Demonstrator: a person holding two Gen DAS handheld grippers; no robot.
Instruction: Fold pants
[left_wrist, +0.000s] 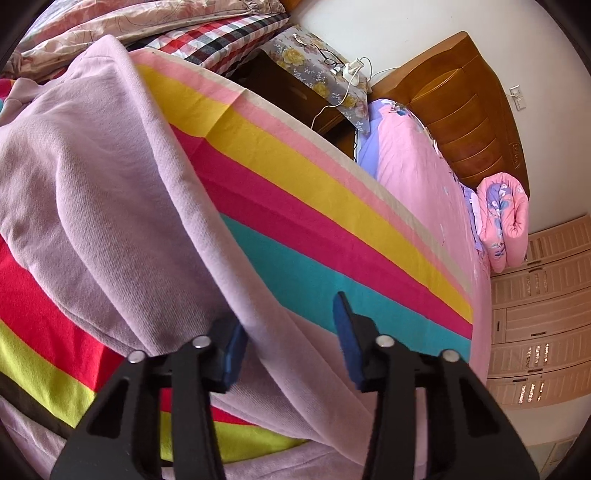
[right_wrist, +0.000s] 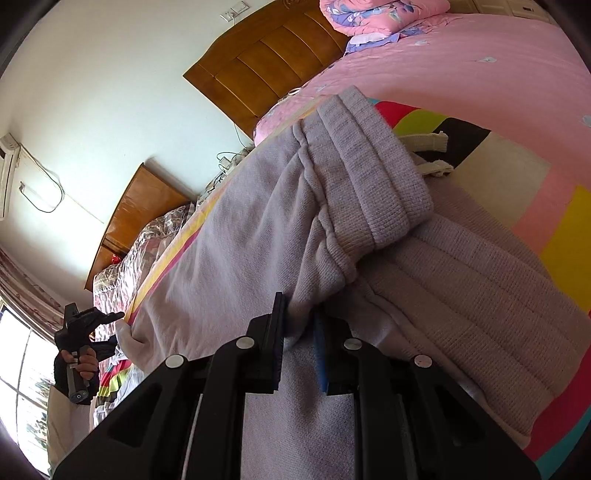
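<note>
The pants (left_wrist: 110, 206), pale lilac knit, are being seen lying spread on a striped sheet (left_wrist: 314, 206) over the bed. In the left wrist view, one long fold of the fabric is running down between the two fingers of the left gripper (left_wrist: 291, 343). Its jaws are being held wide apart, with blue pads (left_wrist: 347, 343) showing on both sides, and nothing is being clamped. The cloth is passing under the gap; whether it is being touched by the left pad cannot be told.

In the right wrist view, the right gripper (right_wrist: 299, 343) is being held narrow, and a pinch of pants fabric (right_wrist: 299, 325) is being gripped between its pads. The ribbed waistband (right_wrist: 369, 177) is being seen folded over beyond the fingers, with a cream drawstring (right_wrist: 424, 142) lying just beside it on the sheet.

At the left edge of that view, the left gripper (right_wrist: 107, 328) is being held by a gloved hand (right_wrist: 79, 365) at the far end of the pants.

A wooden headboard (right_wrist: 266, 70) and a pink quilt (right_wrist: 461, 66) are being seen beyond.
</note>
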